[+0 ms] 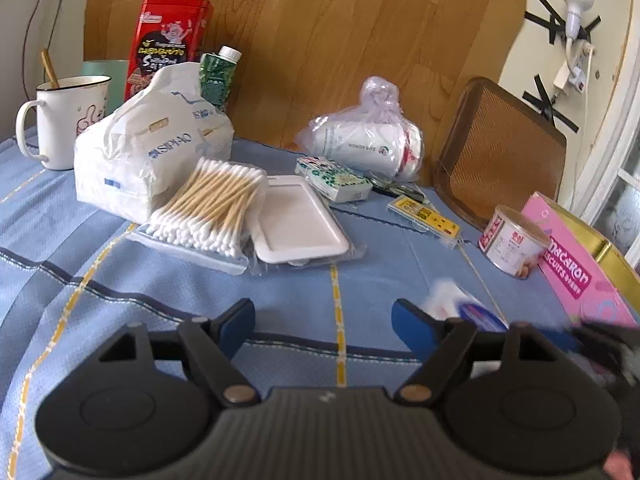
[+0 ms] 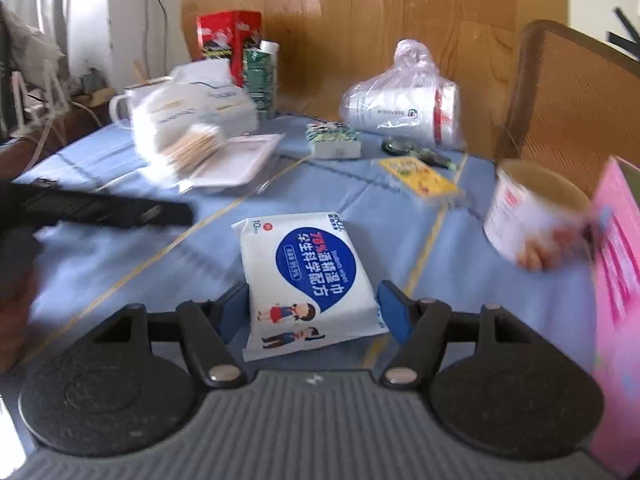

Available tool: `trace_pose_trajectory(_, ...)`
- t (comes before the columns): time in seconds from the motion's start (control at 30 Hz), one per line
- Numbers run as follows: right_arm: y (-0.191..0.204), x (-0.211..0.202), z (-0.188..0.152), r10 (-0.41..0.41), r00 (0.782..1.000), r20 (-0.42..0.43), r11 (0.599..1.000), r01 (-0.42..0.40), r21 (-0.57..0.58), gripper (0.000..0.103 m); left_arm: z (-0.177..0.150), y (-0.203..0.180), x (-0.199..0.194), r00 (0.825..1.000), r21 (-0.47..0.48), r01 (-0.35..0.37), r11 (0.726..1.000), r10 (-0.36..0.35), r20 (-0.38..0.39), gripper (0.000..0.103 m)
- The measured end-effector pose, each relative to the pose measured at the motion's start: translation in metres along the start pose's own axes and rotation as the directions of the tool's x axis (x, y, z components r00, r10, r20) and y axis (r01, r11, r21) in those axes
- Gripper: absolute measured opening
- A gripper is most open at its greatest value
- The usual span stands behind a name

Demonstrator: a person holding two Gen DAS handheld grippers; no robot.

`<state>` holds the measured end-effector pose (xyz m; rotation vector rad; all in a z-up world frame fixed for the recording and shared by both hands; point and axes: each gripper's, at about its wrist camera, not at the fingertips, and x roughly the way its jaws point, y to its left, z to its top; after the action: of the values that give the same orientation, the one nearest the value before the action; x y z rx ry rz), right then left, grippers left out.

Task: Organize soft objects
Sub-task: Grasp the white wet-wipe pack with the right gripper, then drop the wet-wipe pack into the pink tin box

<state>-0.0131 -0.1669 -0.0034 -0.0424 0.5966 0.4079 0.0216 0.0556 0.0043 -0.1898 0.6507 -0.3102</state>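
In the right wrist view my right gripper (image 2: pixel 310 312) is shut on a white and blue wet-wipe pack (image 2: pixel 308 276), held between both blue pads above the blue tablecloth (image 2: pixel 392 208). In the left wrist view my left gripper (image 1: pixel 326 322) is open and empty over the cloth (image 1: pixel 280 280); the wipe pack (image 1: pixel 464 304) shows blurred just right of it. A tissue pack (image 1: pixel 148 152), a bag of cotton swabs (image 1: pixel 212 204) and a white pad in plastic (image 1: pixel 296 220) lie together at the left-middle of the table.
A mug (image 1: pixel 60 120), red box (image 1: pixel 168 44) and green bottle (image 1: pixel 218 76) stand at the back left. Bagged paper cups (image 1: pixel 372 140), a small patterned box (image 1: pixel 334 178), a yellow card (image 1: pixel 424 214), a can (image 1: pixel 514 242) and a pink biscuit box (image 1: pixel 576 268) lie right. A chair (image 1: pixel 500 152) stands behind.
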Motion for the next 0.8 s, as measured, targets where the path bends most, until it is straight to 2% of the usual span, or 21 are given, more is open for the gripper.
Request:
trace_pose_trajectory(0.1, 0.004, -0.026, -0.023, 0.016, 1.000, 0.015, 0.999, -0.017, 0.047, 0.071, -0.002, -0.010, -0.002, 1.000, 0.017, -0.011, 1.000, 0.011, -0.026, 0.082)
trace_pose_trajectory(0.17, 0.006, -0.039, -0.034, -0.004, 0.999, 0.033, 0.998, 0.002, 0.069, 0.071, -0.006, -0.017, -0.008, 0.997, -0.030, 0.045, 0.999, -0.047, -0.054, 0.082)
trace_pose_trajectory(0.2, 0.007, -0.043, -0.038, -0.019, 0.999, 0.042, 0.997, 0.016, 0.076, 0.071, -0.008, -0.023, -0.011, 0.991, -0.059, 0.097, 0.994, -0.102, -0.082, 0.082)
trace_pose_trajectory(0.27, 0.007, -0.049, -0.044, -0.034, 0.998, 0.059, 0.994, 0.028, 0.103, 0.071, -0.010, -0.033, -0.014, 0.969, -0.115, 0.182, 0.976, -0.198, -0.147, 0.082)
trace_pose_trajectory(0.3, 0.006, -0.051, -0.045, -0.035, 0.997, 0.066, 0.992, 0.026, 0.121, 0.071, -0.012, -0.039, -0.015, 0.952, -0.154, 0.215, 0.964, -0.242, -0.189, 0.080)
trace_pose_trajectory(0.37, 0.003, -0.053, -0.046, -0.027, 0.997, 0.075, 0.988, 0.016, 0.152, 0.071, -0.013, -0.050, -0.012, 0.921, -0.209, 0.251, 0.945, -0.299, -0.248, 0.078)
trace_pose_trajectory(0.43, -0.001, -0.056, -0.047, -0.012, 0.996, 0.084, 0.983, -0.003, 0.183, 0.071, -0.014, -0.061, -0.009, 0.895, -0.234, 0.287, 0.929, -0.347, -0.281, 0.070)
trace_pose_trajectory(0.47, -0.004, -0.057, -0.048, -0.001, 0.996, 0.090, 0.979, -0.017, 0.202, 0.071, -0.015, -0.068, -0.006, 0.882, -0.238, 0.303, 0.923, -0.366, -0.298, 0.062)
trace_pose_trajectory(0.5, -0.006, -0.059, -0.049, 0.010, 0.995, 0.096, 0.976, -0.031, 0.217, 0.071, -0.015, -0.074, -0.002, 0.873, -0.238, 0.312, 0.920, -0.377, -0.311, 0.052)
trace_pose_trajectory(0.6, -0.010, -0.065, -0.051, 0.016, 0.993, 0.117, 0.970, -0.044, 0.240, 0.071, -0.015, -0.095, 0.006, 0.866, -0.206, 0.316, 0.926, -0.371, -0.336, 0.037)
trace_pose_trajectory(0.7, -0.016, -0.085, -0.049, -0.064, 0.981, 0.185, 0.976, 0.023, 0.215, 0.071, -0.001, -0.126, 0.002, 0.861, -0.147, 0.377, 0.915, -0.404, -0.309, 0.037)
trace_pose_trajectory(0.8, -0.033, -0.111, -0.044, -0.146, 0.953, 0.267, 0.970, 0.085, 0.230, 0.071, 0.016, -0.163, -0.001, 0.853, -0.067, 0.438, 0.897, -0.438, -0.284, 0.037)
